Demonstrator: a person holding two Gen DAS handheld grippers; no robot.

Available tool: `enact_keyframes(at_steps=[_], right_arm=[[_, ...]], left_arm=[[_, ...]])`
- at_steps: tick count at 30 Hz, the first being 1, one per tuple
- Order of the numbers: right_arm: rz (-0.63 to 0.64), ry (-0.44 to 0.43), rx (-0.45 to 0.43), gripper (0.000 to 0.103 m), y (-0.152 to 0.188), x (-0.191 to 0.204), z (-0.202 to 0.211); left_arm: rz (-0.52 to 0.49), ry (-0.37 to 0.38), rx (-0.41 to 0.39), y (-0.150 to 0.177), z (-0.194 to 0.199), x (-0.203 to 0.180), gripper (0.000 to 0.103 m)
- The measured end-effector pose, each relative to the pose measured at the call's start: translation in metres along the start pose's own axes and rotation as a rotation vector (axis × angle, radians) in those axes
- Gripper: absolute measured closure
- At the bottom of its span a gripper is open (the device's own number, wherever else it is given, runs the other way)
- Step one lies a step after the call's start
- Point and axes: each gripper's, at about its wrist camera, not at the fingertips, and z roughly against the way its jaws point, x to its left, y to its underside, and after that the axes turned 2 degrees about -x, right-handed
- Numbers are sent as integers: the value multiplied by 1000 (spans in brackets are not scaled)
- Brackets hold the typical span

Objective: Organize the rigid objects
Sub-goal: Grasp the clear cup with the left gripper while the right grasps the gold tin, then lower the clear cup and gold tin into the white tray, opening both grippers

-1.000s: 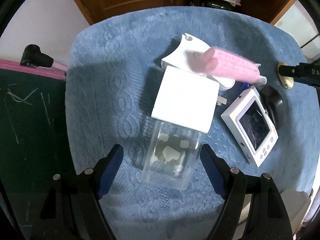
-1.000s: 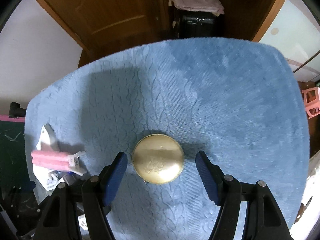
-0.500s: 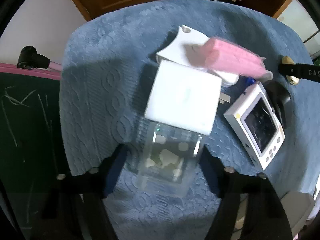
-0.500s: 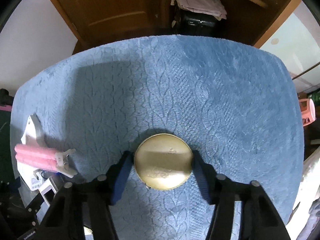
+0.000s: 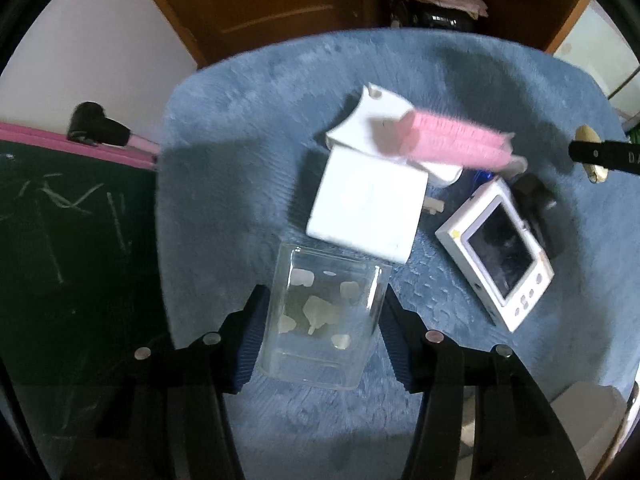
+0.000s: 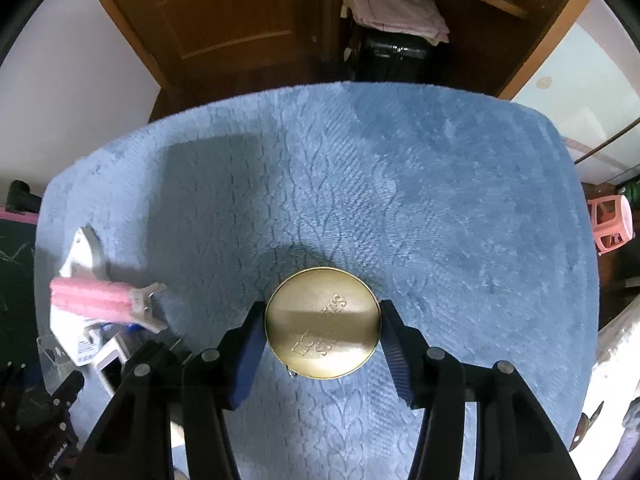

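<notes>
light: dim indoor, overhead | shadows: soft, on blue cloth (image 6: pixel 440 200) | blur: left view smeared, right sharp | edges: fisheye-bent, black corners

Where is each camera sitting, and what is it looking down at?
Left wrist view: sits on the left claw, looking steeply down at a clear box clamped between its blue pads, with a white box, pink brush and small screen gadget beyond.
Right wrist view: sits on the right claw, looking steeply down at a gold round tin gripped between its pads.
Shared: the blue blanket, the pink brush, and the gold tin at the left view's right edge.
</notes>
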Motion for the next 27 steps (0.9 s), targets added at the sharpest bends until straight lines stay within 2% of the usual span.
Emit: enact_keyframes(at_steps=[7,14,20,27], right_arm=[[-9,-42,-58,48,11,-4,54],[17,-104,-166,48,37,-5,136],[55,-160,-273,48,77,-2,209],[105,-207,-364,48,144,-1,277]], left_arm=[[-9,-3,-96,15,66,-6,46],[-29,29,-228,40,143,5,46],[-16,70,-320,69,197,5,46],[-9,107,-383,109,232,0,46]])
